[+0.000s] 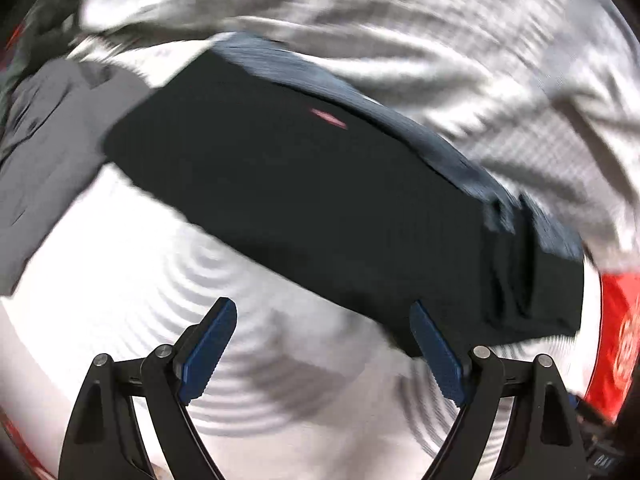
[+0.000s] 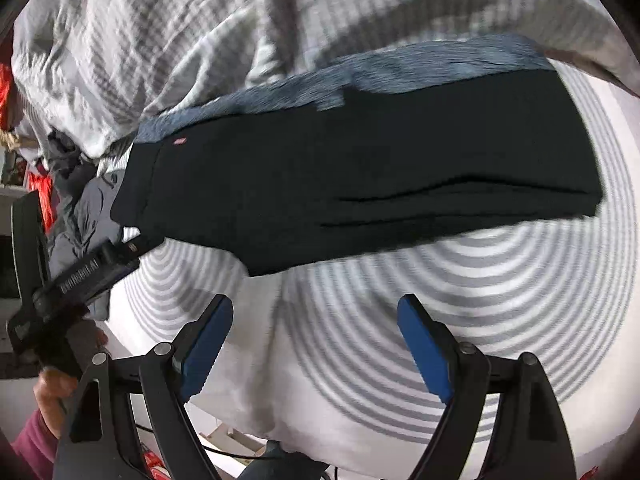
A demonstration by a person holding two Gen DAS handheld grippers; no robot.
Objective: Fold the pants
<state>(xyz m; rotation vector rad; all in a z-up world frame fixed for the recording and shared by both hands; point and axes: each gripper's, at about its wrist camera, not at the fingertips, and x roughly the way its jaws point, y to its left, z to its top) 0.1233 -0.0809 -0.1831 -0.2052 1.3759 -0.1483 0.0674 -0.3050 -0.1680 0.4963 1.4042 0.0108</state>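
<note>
Dark pants [image 2: 360, 168] lie as a long narrow band across a bed sheet printed with grey rings [image 2: 460, 300]; layered edges along the near side suggest the legs are already laid one over the other lengthwise; a small red tag [image 1: 328, 118] shows near one end; a blue-grey garment [image 2: 400, 72] lies along the far edge, partly under the pants; a rumpled grey-checked blanket [image 2: 140, 40] beyond that.

Left tongs [image 1: 322, 320] wide apart, nothing between them, hovering at the near edge of the pants; right tongs [image 2: 316, 316] likewise wide and empty, just short of the cloth.

Judged about midway: lengthwise fold looks done; crosswise folds, end over end, remain; pictures are blurred, so finer creases cannot be read.
</note>
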